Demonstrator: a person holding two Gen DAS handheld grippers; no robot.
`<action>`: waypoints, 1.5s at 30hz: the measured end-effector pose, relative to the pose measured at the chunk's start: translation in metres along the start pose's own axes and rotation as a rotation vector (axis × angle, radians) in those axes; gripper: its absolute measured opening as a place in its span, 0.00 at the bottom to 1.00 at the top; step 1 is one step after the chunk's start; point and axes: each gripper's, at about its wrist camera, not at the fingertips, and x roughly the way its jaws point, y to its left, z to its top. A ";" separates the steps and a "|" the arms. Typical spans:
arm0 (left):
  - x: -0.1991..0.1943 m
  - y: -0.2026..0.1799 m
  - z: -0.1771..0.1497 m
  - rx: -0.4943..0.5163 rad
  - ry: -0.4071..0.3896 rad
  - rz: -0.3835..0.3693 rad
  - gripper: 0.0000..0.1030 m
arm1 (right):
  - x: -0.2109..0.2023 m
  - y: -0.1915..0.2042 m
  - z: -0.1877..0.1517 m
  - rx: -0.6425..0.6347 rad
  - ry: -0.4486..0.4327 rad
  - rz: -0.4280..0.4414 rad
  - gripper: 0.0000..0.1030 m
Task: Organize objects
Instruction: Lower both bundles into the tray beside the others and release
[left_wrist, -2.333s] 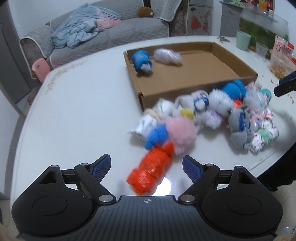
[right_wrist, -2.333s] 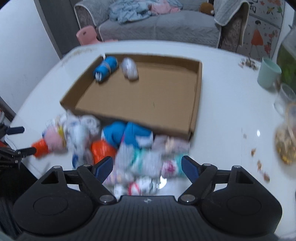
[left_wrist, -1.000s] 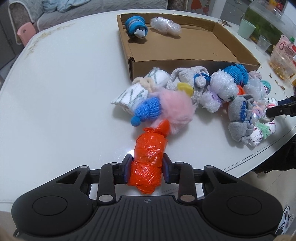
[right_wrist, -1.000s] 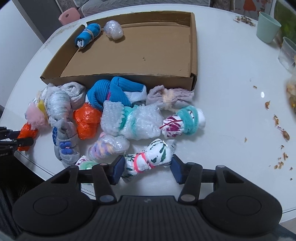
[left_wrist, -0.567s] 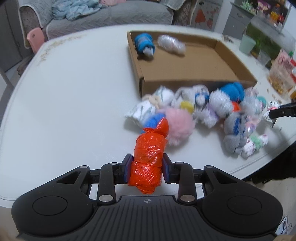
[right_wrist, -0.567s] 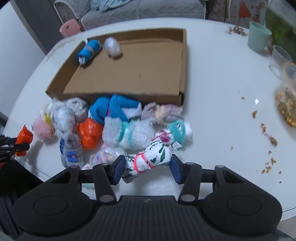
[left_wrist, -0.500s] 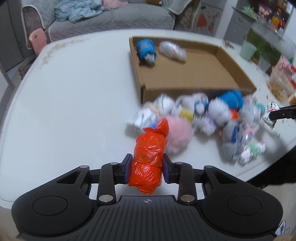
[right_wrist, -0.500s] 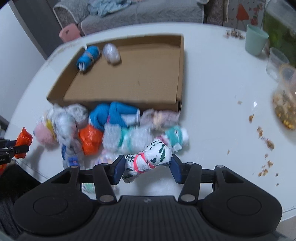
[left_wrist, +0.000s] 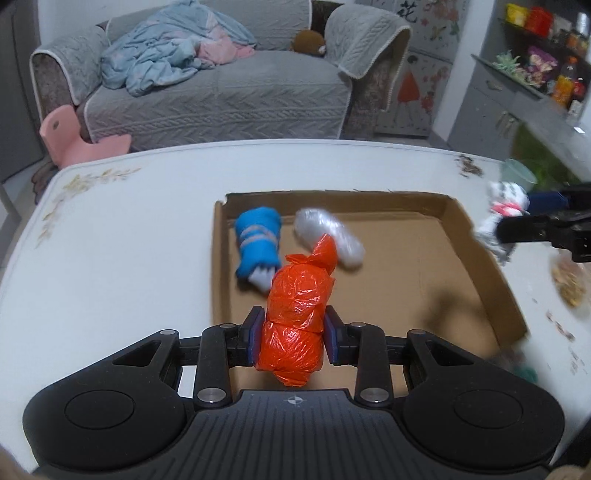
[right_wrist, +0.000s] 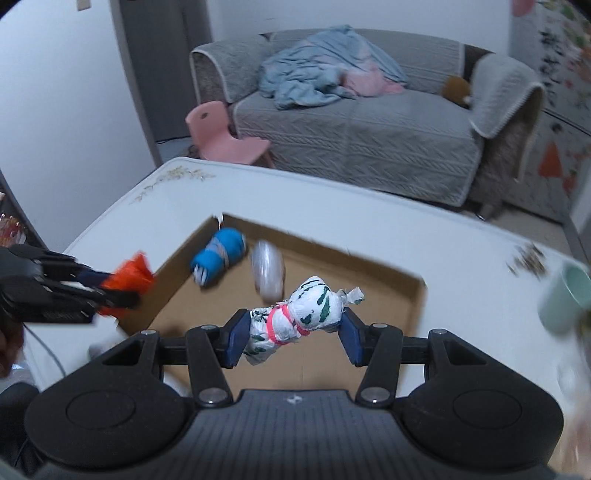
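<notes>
My left gripper (left_wrist: 293, 328) is shut on an orange plastic bundle (left_wrist: 295, 314) and holds it above the near left part of the open cardboard box (left_wrist: 480, 258). My right gripper (right_wrist: 291, 330) is shut on a white bundle with green marks and a pink band (right_wrist: 295, 319), held over the box (right_wrist: 417, 291). Inside the box lie a blue rolled sock (left_wrist: 258, 245) and a clear plastic bundle (left_wrist: 328, 236) at the far left corner. Each gripper shows in the other's view: the right one (left_wrist: 517, 221), the left one (right_wrist: 122, 284).
The box sits on a white table (left_wrist: 110, 240). A mint cup (right_wrist: 565, 299) stands at the right, with crumbs (left_wrist: 569, 284) nearby. A grey sofa (left_wrist: 221, 85) and a pink child's chair (right_wrist: 221, 136) are beyond the table. The pile of bundles is out of view.
Both grippers have lifted their bundles from the pile at the table's front and moved forward over the box. The views now look across the box toward the sofa.
</notes>
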 end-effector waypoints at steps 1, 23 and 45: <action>0.013 -0.002 0.005 -0.005 0.008 0.001 0.38 | 0.014 -0.003 0.005 -0.005 -0.003 0.007 0.47; 0.104 -0.011 0.018 0.036 0.057 0.077 0.41 | 0.125 -0.002 -0.002 -0.195 0.129 0.029 0.49; 0.043 -0.017 0.014 0.076 -0.013 0.102 0.73 | 0.080 0.010 0.014 -0.231 0.098 -0.037 0.72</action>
